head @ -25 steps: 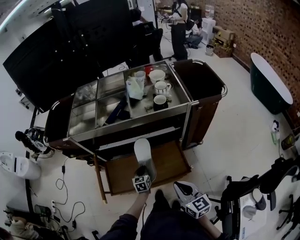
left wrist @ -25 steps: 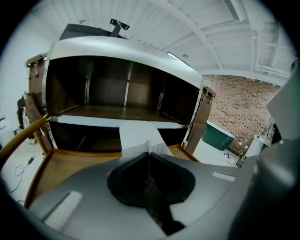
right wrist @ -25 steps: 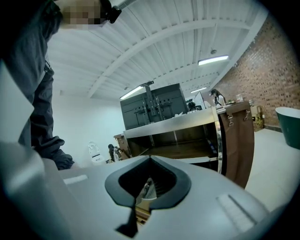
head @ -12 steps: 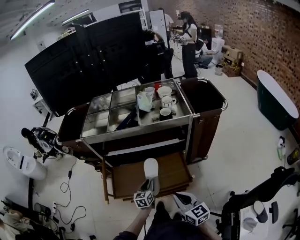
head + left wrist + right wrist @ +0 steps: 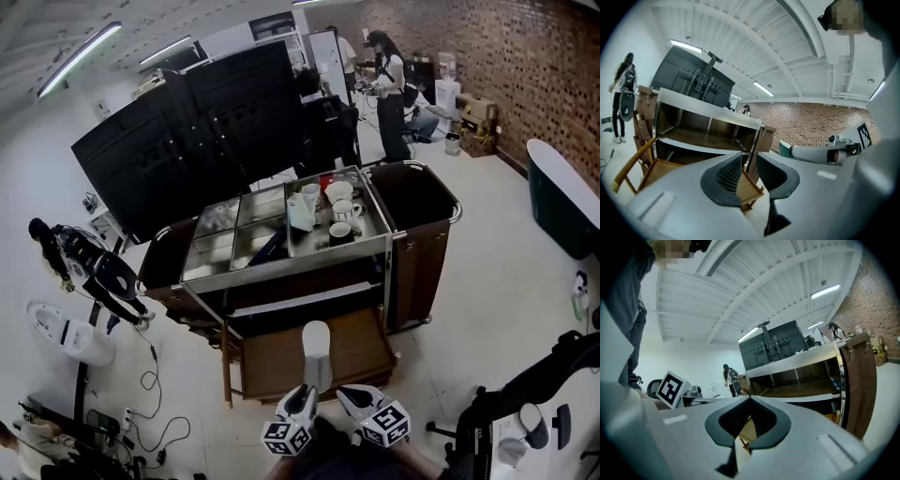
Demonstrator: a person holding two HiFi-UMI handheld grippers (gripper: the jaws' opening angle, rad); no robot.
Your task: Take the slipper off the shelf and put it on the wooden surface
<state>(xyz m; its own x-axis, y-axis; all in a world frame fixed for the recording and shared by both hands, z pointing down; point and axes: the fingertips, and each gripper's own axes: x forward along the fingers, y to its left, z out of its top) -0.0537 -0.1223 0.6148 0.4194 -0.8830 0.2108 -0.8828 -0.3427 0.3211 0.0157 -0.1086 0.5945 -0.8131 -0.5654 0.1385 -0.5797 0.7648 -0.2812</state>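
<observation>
The slipper (image 5: 317, 352) lies flat on the wooden surface (image 5: 366, 354), below the shelf (image 5: 300, 302) of the cart (image 5: 417, 234). I judge the placement complete. My left gripper (image 5: 303, 401) sits just beside the slipper's near end. Its jaws stand apart with nothing between them, so the slipper rests on the wood alone. My right gripper (image 5: 349, 396) hangs next to it, jaws clenched on nothing. It is parked, because one gripper suffices for so light a load.

at three o'clock the dark tub (image 5: 562, 192) runs off the right edge. the lower shelf (image 5: 281, 286) of the cart (image 5: 417, 234) sits in shadow, contents unreadable. at twelve o'clock, items by the cups (image 5: 343, 209) are too small to tell.
</observation>
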